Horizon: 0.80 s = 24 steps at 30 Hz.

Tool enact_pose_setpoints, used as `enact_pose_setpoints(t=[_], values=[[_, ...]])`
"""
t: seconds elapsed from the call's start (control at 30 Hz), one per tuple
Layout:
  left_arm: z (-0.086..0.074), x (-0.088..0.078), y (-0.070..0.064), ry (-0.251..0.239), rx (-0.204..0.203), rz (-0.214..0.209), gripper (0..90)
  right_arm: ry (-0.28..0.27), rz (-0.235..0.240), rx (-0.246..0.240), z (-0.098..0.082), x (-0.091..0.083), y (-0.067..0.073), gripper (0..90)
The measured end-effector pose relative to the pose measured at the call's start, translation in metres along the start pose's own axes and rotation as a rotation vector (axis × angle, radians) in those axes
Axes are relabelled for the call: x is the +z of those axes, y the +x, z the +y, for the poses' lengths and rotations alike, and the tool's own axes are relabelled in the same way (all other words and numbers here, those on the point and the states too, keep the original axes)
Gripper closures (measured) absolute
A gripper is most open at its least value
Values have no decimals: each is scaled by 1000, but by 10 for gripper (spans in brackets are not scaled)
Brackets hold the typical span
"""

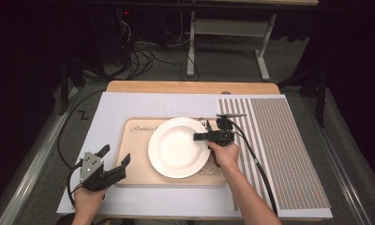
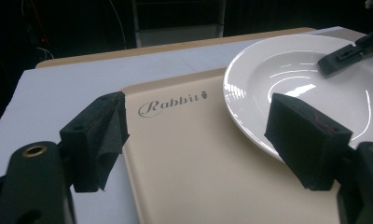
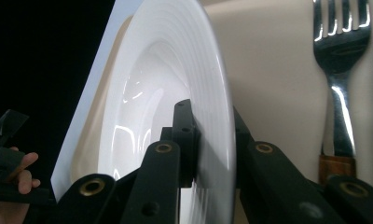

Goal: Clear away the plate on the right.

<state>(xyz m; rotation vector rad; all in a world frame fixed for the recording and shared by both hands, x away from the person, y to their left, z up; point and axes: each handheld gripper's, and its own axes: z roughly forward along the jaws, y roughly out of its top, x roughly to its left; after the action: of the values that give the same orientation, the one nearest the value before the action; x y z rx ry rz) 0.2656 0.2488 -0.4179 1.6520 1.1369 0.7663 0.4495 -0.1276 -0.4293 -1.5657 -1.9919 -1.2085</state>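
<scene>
Right gripper (image 1: 205, 136) clamped on the plate (image 1: 178, 147) rim, one jaw above, one under; plate sits on the tan tray (image 1: 134, 159). Plate covers the end of the tray's "Rabbit" script (image 2: 173, 103) from above. Fork (image 3: 339, 70) cut off at the frame edge, partly behind the gripper. Left gripper (image 1: 114, 155) open, empty, at the tray's left edge

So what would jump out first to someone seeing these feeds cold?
The white plate in the middle of the beige tray, with the right claw clamped on its right rim. Next, the left claw standing open at the tray's left edge, holding nothing. Then the fork lying on the tray just right of the plate.
</scene>
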Motion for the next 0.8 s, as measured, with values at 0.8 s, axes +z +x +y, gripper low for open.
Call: enact_pose_setpoints(t=[0.8], values=[[0,-2,1,-6,-14,5,212,58,-29,-50,0,17,6,793]])
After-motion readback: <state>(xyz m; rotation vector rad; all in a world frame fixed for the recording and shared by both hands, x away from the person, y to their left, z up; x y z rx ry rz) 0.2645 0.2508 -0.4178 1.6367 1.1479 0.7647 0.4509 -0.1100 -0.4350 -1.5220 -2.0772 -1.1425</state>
